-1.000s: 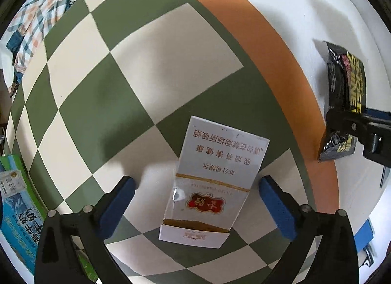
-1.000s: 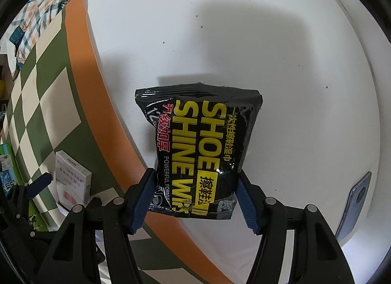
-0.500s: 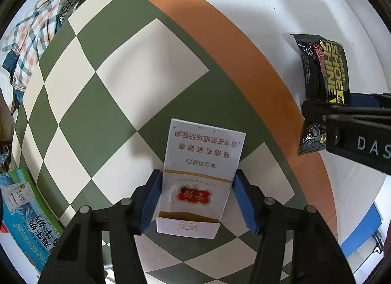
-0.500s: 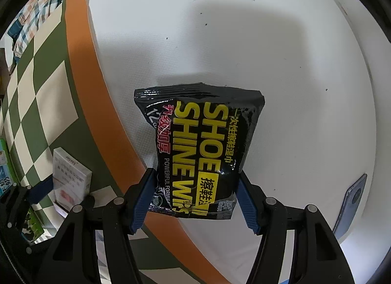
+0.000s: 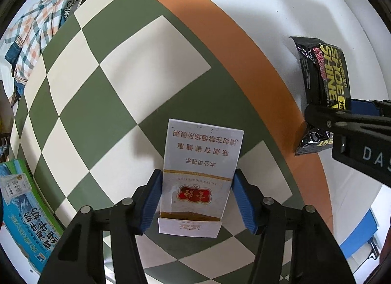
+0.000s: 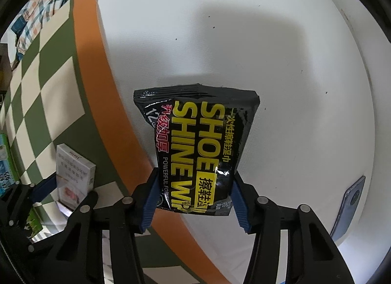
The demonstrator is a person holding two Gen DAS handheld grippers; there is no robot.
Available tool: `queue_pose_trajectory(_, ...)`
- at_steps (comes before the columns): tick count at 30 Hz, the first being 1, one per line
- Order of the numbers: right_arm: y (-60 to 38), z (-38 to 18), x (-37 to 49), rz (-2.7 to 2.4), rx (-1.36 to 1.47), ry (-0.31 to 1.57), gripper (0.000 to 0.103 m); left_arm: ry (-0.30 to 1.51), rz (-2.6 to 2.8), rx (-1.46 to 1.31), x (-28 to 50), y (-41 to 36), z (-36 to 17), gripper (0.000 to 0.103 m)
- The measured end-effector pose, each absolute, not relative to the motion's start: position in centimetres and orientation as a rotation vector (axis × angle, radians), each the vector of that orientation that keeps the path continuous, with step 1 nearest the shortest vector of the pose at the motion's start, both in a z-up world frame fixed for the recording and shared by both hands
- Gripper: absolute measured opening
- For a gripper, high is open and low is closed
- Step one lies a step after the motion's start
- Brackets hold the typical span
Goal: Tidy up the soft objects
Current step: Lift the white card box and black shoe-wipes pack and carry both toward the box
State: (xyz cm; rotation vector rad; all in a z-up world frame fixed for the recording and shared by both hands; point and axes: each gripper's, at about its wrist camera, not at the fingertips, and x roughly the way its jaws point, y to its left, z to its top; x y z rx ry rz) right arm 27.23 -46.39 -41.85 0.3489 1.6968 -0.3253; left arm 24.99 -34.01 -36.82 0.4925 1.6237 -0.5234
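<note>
left tongs [image 5: 196, 199] clamp cigarette pack [image 5: 200, 162], right tongs [image 6: 193, 199] clamp wipes pouch [image 6: 198, 147] by its end; either could slip, the pouch likeliest.

Between the blue pads of the black left gripper [image 5: 196, 201] sits a white cardboard cigarette pack [image 5: 200, 174] with a gold band, red emblem and red characters. Under it spreads a green-and-cream checkered cloth with an orange border [image 5: 136, 69]. Between the blue pads of the black right gripper [image 6: 194, 202] is a glossy black wipes pouch [image 6: 198, 152] lettered in yellow, red and white. Beyond it lies a white tabletop [image 6: 281, 64]. Far left of the left jaws: orange-blue-white plaid fabric [image 5: 36, 32].
</note>
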Motion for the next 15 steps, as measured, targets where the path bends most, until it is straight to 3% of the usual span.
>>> queue_pose_trajectory(15,-43.5,-35.2,24.7,-0.217,0.361,1.587,0.054,1.526,-0.569,0.222,24.2,-25.5,-28.2,0.054)
